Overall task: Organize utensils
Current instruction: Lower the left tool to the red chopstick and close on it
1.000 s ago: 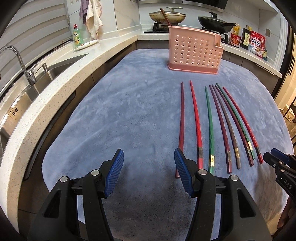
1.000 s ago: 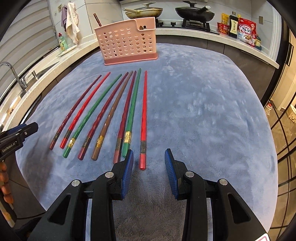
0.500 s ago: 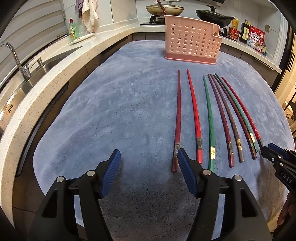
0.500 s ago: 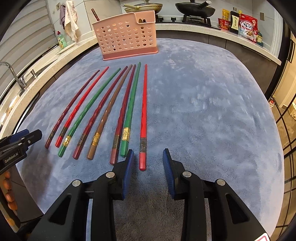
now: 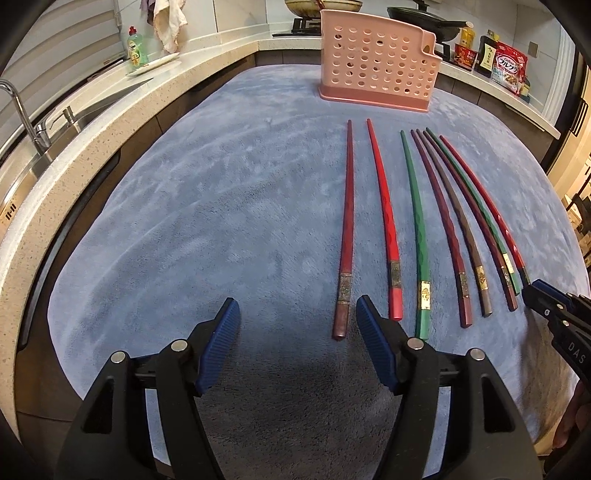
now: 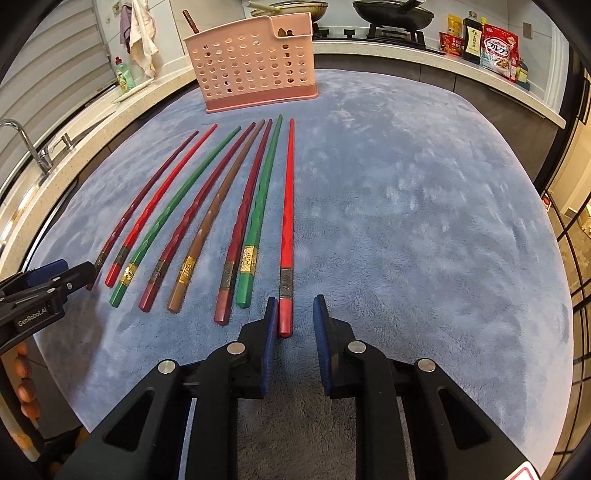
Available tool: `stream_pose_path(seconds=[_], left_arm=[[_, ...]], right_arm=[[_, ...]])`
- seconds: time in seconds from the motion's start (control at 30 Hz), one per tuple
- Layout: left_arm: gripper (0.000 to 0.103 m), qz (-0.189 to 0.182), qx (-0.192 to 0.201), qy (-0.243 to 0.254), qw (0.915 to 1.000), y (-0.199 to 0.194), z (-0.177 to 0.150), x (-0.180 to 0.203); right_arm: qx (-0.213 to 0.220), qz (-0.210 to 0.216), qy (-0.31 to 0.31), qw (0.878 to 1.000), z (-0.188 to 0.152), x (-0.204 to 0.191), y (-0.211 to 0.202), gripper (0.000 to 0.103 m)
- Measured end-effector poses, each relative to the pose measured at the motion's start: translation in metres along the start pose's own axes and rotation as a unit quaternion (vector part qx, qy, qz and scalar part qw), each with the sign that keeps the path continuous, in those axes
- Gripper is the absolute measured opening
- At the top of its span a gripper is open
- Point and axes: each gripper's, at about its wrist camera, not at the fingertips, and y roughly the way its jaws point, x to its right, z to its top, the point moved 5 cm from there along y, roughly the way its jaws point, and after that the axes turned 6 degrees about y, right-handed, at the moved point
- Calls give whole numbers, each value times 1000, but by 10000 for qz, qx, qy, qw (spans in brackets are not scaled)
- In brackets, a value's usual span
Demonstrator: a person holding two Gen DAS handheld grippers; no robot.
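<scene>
Several chopsticks, red, dark red, green and brown, lie side by side on a blue-grey cloth [image 5: 221, 206], tips toward a pink perforated utensil holder [image 5: 376, 61] at the far end. My left gripper [image 5: 297, 314] is open, low over the cloth; the leftmost dark red chopstick [image 5: 345, 236] ends just inside its right finger. My right gripper [image 6: 293, 308] is open with the butt of the rightmost red chopstick [image 6: 287, 206] between its fingers, nearer the left one. The holder [image 6: 255, 62] also shows in the right wrist view, as does the cloth [image 6: 424, 221].
A stone counter [image 5: 92, 122] with a sink and tap [image 5: 22, 110] runs along the left. A soap bottle [image 5: 137, 46], a stove with pans [image 6: 391, 14] and food packets [image 6: 496, 50] stand at the back. Each gripper's tip shows at the other view's edge.
Both grippers have moved forward and lower toward the chopsticks' butt ends. The rightmost red chopstick's end now lies between my right gripper's fingers.
</scene>
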Motion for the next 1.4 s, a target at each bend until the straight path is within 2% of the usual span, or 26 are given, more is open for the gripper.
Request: stream_pose_path(seconds=[0.5, 0.63, 0.87, 0.97, 1.17, 1.4], left_arm=[[59, -30, -44, 52, 10000, 11, 1, 3], [49, -79, -25, 97, 9999, 10, 1, 6], [12, -370, -25, 148, 9992, 7, 2, 11], [10, -475, -50, 109, 9988, 6, 3, 9], [7, -633, -73, 125, 9979, -3, 4, 11], [7, -725, 179, 19, 9972, -32, 17, 5]], right_arm=[[14, -3, -7, 10000, -1, 0, 0, 18], [18, -5, -10, 10000, -1, 0, 1, 18], [17, -16, -15, 10000, -2, 0, 0, 15], [-4, 8, 7, 10000, -1, 1, -1, 8], [-21, 52, 15, 10000, 1, 1, -5, 7], [236, 139, 14, 9996, 12, -3, -32, 7]])
